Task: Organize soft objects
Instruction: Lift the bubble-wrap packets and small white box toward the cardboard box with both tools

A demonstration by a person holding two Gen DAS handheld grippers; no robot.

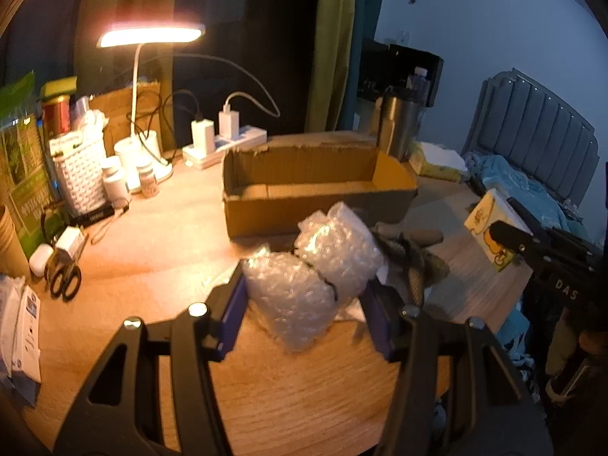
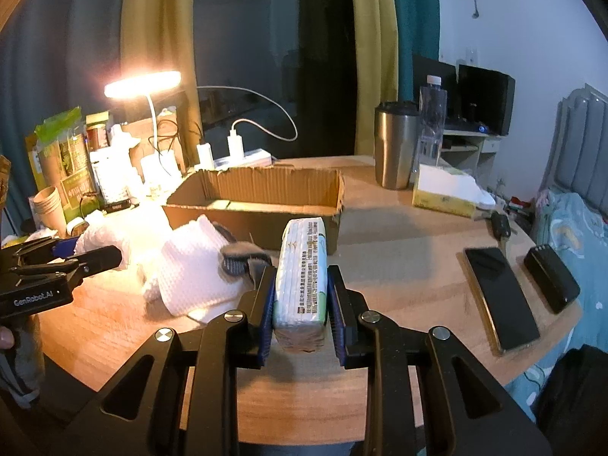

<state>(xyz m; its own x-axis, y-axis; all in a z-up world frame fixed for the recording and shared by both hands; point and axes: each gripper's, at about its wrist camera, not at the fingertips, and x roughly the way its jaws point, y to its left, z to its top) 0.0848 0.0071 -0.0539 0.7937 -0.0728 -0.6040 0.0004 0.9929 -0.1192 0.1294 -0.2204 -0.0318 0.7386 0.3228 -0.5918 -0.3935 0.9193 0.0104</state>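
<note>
My left gripper (image 1: 304,292) is shut on a bundle of clear bubble wrap (image 1: 300,288), held just above the wooden table. My right gripper (image 2: 301,288) is shut on a white tissue pack (image 2: 302,285) with printed text, held on edge. An open cardboard box (image 1: 304,186) stands behind both; it also shows in the right wrist view (image 2: 258,197). A white waffle cloth (image 2: 193,269) and a grey sock (image 2: 239,256) lie left of the tissue pack. The grey sock also shows in the left wrist view (image 1: 414,262). The right gripper with the pack shows there too (image 1: 505,243).
A lit desk lamp (image 1: 152,34), power strip (image 1: 224,146), white basket (image 1: 79,174), bottles and scissors (image 1: 62,275) crowd the left. A steel tumbler (image 2: 393,144), water bottle (image 2: 431,121), tissue box (image 2: 448,190), phone (image 2: 501,296) and black case (image 2: 551,281) sit right.
</note>
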